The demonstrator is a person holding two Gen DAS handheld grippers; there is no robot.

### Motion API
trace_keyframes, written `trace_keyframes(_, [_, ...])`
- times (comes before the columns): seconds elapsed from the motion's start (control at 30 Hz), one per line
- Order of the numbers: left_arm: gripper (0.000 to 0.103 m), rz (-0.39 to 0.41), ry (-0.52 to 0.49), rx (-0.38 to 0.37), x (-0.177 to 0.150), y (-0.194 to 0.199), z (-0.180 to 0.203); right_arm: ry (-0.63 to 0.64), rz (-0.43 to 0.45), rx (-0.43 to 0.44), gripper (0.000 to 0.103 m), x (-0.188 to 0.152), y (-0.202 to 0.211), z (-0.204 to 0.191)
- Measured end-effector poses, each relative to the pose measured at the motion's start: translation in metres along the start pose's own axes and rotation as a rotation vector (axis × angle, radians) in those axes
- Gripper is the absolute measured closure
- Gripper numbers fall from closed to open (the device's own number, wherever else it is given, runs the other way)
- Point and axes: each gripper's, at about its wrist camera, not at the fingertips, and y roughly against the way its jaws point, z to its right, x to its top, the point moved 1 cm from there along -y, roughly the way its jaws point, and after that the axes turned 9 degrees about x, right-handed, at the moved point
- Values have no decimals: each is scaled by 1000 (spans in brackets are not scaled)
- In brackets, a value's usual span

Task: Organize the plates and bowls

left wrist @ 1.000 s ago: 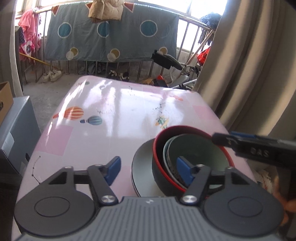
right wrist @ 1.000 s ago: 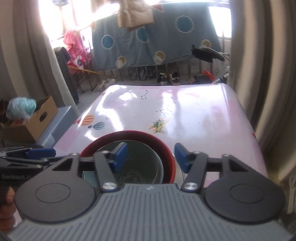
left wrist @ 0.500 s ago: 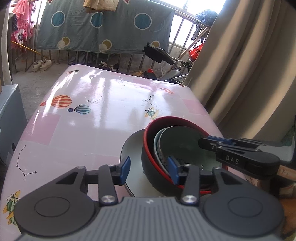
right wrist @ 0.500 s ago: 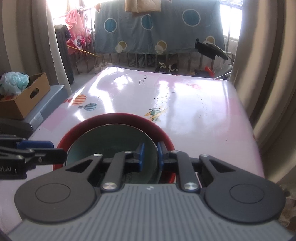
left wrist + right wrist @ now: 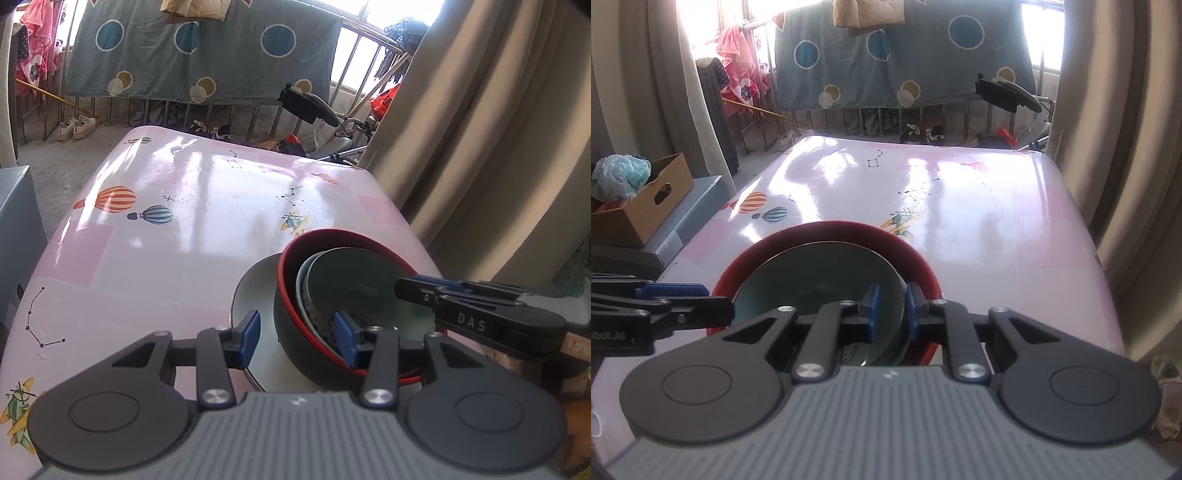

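**Hand-held grippers on nested bowls, near table edge**

Right hand-held gripper: black linkage arms, blue pads, ribbed grey housing. Jaws nearly together, clamped across the thin rim of the grey-green bowl, one pad inside, one outside.

Left hand-held gripper: same build. Jaws partly closed and straddling the wall of the red-rimmed bowl; its right pad sits inside, against the nested bowls, its left pad outside over the plate. Contact of the left pad with the wall cannot be confirmed.

Red-rimmed bowl: round, matte black outside, glossy red lip and lining. It rests on a grey plate, smooth and shallow, mostly covered.

Grey-green bowl: smooth, dull glaze, tilted inside the red-rimmed bowl. A pale patterned bowl shows only as a crescent between the two.

Table: glossy pink covering printed with balloons and constellations; the stack stands at its near right corner. Near edge cut off by the gripper housings.
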Motion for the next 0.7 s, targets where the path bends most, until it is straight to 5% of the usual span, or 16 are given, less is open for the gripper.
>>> trace_keyframes(0.2, [56, -4, -2, -12, -1, 1, -1, 5, 3, -1, 88, -2, 2, 2])
trace_keyframes(0.33, [42, 8, -5, -41, 0, 7, -7, -70, 39, 46, 85, 3, 13, 12])
trace_keyframes(0.47, [39, -16, 18, -55, 1, 2, -13, -139, 129, 25, 68, 7, 36, 29])
trace_keyframes(0.57, [39, -69, 92, -114, 1, -10, -21, -261, 130, 54, 58, 4, 39, 52])
trace_keyframes(0.7, [39, -120, 180, -194, 2, -25, -28, -482, 99, 195, 54, -11, 29, 81])
